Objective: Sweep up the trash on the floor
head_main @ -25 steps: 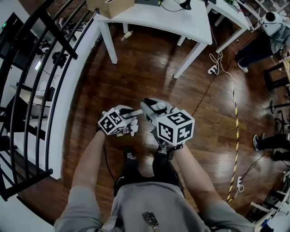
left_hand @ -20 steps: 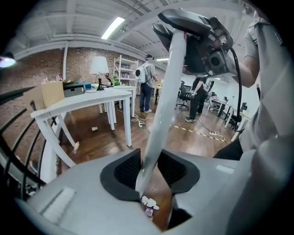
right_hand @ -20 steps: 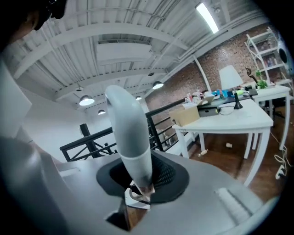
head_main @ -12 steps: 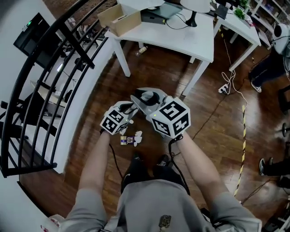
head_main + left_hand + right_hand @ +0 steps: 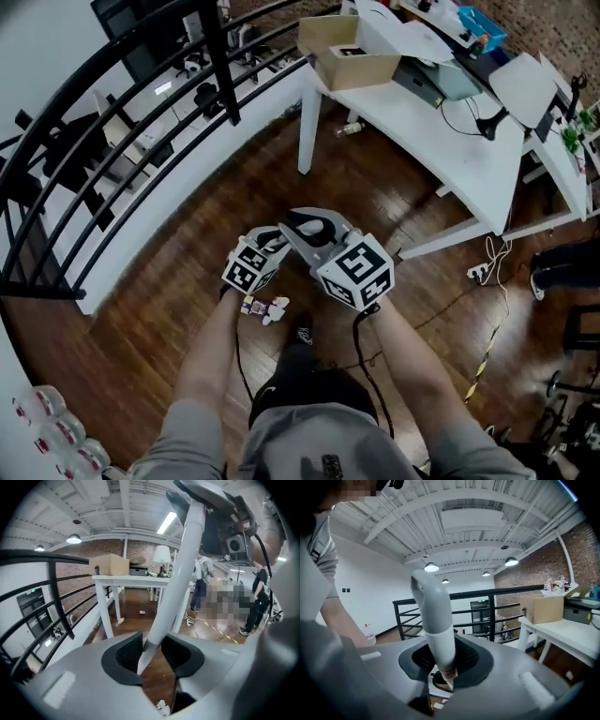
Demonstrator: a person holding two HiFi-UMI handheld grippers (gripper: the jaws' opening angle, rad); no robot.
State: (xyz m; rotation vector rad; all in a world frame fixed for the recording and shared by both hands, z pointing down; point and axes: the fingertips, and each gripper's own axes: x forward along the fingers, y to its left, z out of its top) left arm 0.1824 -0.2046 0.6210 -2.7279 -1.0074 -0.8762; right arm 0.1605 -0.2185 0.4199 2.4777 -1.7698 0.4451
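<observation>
At the far left the black railing (image 5: 220, 66) curves round the wooden floor (image 5: 187, 281). Next comes the left gripper (image 5: 152, 648), whose jaws have just been opening with a white pole (image 5: 176, 578) between them. The pole leans across the gap and floor shows beside it, so the jaws look loose around it rather than clamped. That is the first risk: on a firm stroke the pole could twist or slide through that slack hold. The trash (image 5: 265, 307) lies on the floor at about 6 o'clock from the left gripper, near the person's shoe (image 5: 302, 333). It is a small cluster of crumpled white scraps with a purple and yellow wrapper, and it looks light. A fast pass would likely scatter it, and a step forward could tread on it. To the right, the right gripper (image 5: 445, 660) has its jaws closed snugly on a grey-capped handle (image 5: 436, 620). I cannot tell whether this and the pole belong to one tool. At 12 o'clock from the hands a small bottle (image 5: 349, 128) lies by the leg under the white tabletop (image 5: 403, 127). It would probably roll away if struck.
</observation>
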